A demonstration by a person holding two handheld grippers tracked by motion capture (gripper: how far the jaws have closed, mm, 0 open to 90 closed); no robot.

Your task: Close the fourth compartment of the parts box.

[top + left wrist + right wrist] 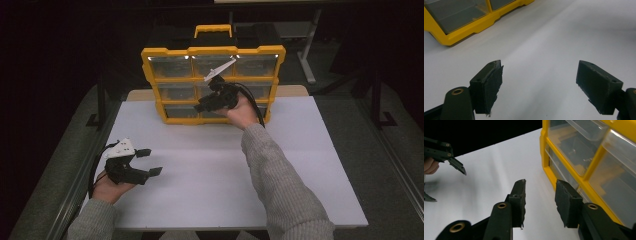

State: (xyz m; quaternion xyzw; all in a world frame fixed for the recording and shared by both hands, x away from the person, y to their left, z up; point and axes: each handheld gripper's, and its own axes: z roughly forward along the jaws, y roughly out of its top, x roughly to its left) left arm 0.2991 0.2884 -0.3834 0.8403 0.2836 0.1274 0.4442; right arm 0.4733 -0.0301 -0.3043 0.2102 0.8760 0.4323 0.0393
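A yellow plastic organiser case with clear drawer fronts (214, 82) stands upright at the far edge of the white desk (210, 165), its black-and-yellow carry handle on top. The right gripper (207, 104) hovers just in front of the case's bottom row of drawers, near the middle. In the right gripper view its jaws stand partly spread with nothing between them, and the yellow frame and a clear drawer with small metal parts inside (576, 155) lie just to their right. The left gripper (150, 161) rests near the desk's left edge, well apart from the case, jaws wide and empty.

The step in hand looks like the approach to a drawer, with no contact yet. The next move probably calls for lining the jaws up on one drawer front's lip, closing on it, then pulling straight toward the near edge so the case does not tip.
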